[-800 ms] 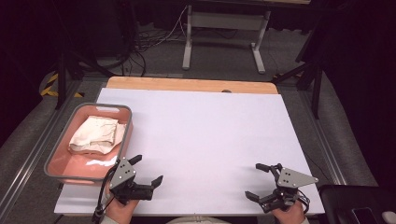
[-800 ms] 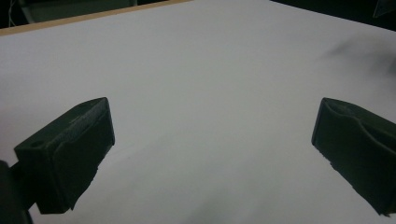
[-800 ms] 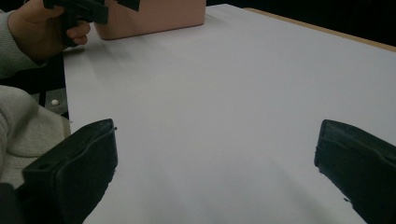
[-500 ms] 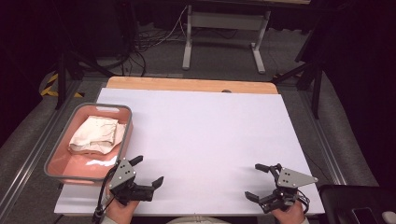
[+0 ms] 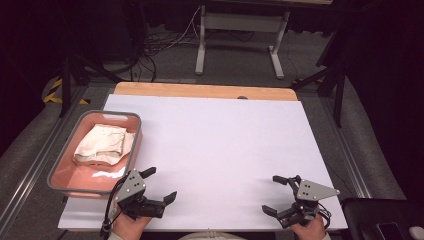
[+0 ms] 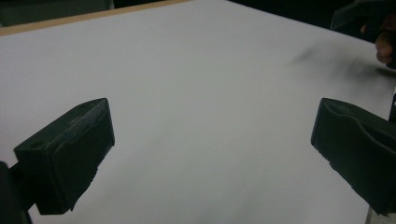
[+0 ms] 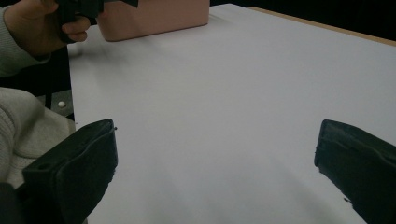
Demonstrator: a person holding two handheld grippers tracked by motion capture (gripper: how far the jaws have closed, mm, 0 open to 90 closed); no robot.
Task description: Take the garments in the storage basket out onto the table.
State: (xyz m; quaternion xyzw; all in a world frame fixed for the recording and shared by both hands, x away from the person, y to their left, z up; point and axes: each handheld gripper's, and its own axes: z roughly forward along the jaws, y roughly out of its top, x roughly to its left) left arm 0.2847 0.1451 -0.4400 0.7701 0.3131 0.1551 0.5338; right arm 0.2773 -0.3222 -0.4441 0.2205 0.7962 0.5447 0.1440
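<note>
The work looks not begun: the folded cream cloth lies untouched inside the pink plastic basket, while the left gripper and the right gripper hover with jaws wide apart, empty, over the white table sheet.

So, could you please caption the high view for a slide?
Both open grippers, left and right, near a pink bin holding cloth.

High view overhead, tool views low (sharing table)
</note>
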